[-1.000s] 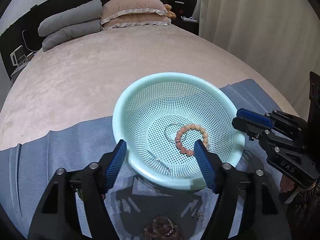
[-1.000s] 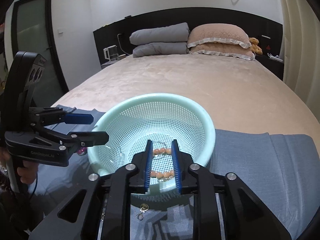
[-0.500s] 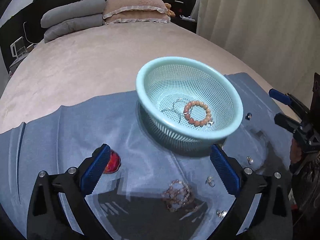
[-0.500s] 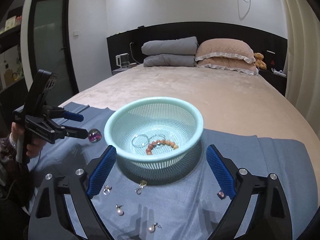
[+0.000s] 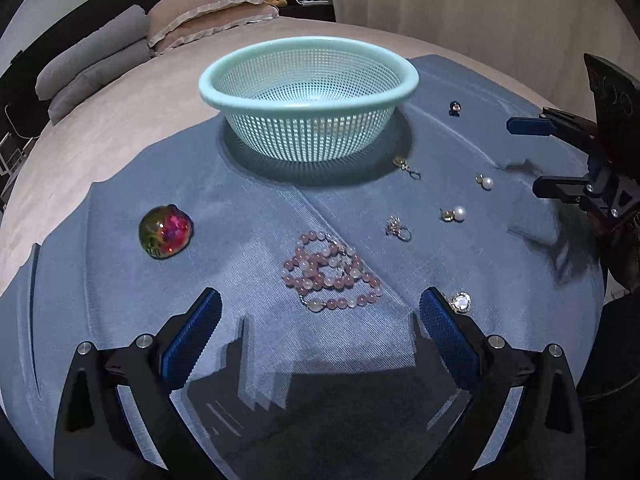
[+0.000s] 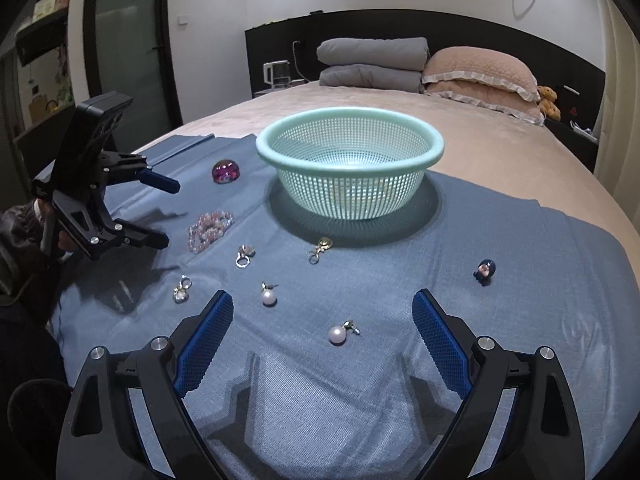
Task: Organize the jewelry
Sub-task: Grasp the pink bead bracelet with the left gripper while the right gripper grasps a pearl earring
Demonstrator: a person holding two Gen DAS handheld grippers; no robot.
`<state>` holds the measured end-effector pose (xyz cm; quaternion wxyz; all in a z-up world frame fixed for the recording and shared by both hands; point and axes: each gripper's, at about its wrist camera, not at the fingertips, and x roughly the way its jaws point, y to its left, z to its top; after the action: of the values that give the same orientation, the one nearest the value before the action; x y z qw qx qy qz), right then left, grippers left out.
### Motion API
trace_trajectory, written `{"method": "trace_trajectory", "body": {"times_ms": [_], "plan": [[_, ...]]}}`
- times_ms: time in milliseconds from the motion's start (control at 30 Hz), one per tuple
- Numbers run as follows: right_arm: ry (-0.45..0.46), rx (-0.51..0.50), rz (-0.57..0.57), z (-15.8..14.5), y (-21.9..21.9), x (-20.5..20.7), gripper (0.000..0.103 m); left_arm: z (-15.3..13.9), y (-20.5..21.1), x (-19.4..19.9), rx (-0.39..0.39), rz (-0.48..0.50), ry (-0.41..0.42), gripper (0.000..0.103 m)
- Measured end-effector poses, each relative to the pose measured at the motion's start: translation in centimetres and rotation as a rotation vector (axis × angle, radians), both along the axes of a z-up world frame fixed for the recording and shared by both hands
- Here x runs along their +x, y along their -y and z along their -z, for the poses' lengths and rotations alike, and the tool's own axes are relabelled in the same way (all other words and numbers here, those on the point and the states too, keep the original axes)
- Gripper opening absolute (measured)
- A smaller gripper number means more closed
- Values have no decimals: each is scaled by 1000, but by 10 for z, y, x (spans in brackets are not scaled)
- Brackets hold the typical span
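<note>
A mint green mesh basket stands on a blue cloth on the bed. Loose jewelry lies in front of it: a pink bead bracelet, a ring, two pearl earrings, a gold charm, a dark blue piece and an iridescent glass ball. My left gripper is open above the bracelet. My right gripper is open near a pearl earring.
Grey and pink pillows lie at the headboard. A curtain hangs on the right side. A dark door stands on the left. A small silver brooch lies by my left gripper's right finger.
Both grippers have pulled back from the basket and dropped lower. The right gripper, nearly closed over the basket a second ago, now stands wide open. The jewelry on the cloth has come into view.
</note>
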<state>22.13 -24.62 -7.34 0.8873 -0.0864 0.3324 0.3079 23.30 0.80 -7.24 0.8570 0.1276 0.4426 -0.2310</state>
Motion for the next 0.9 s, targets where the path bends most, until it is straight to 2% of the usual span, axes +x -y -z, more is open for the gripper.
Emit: {"method": "trace_trajectory", "body": {"times_ms": [67,133,200,300,333,400,433,467,567,633,667,733,900], "plan": [[-8,-38,18,11,-4,1,85,8,-1,4,-5,-23,-21,97],[-28,-63,42,19,-6,7,78,16,-6,9,-20,-54,-38,97],[-74,-88,57,27,-9,14,58,20,-10,15,-31,-92,-38,97],[-108,-120,76,36,-11,20,40,24,-13,23,-41,-130,-32,91],[-110,-116,71,37,-11,19,37,24,-13,22,-44,-134,-19,89],[-113,-118,64,38,-12,18,19,24,-9,19,-43,-116,-1,80],[-116,-119,64,38,-13,18,19,23,-8,17,-56,-100,0,66],[-116,-120,64,38,-13,18,19,22,-6,14,-73,-83,-7,58],[-115,-117,61,37,-14,16,17,21,-1,13,-121,-58,-40,23],[-116,-108,57,36,-13,15,15,22,0,13,-160,-50,-66,12],[-123,-99,46,35,-13,14,11,22,1,11,-162,-56,-65,9],[-124,-92,37,34,-12,10,11,19,2,6,-158,-70,-57,6],[-103,-71,23,27,-10,0,11,9,-3,-3,-194,-109,-58,6]]}}
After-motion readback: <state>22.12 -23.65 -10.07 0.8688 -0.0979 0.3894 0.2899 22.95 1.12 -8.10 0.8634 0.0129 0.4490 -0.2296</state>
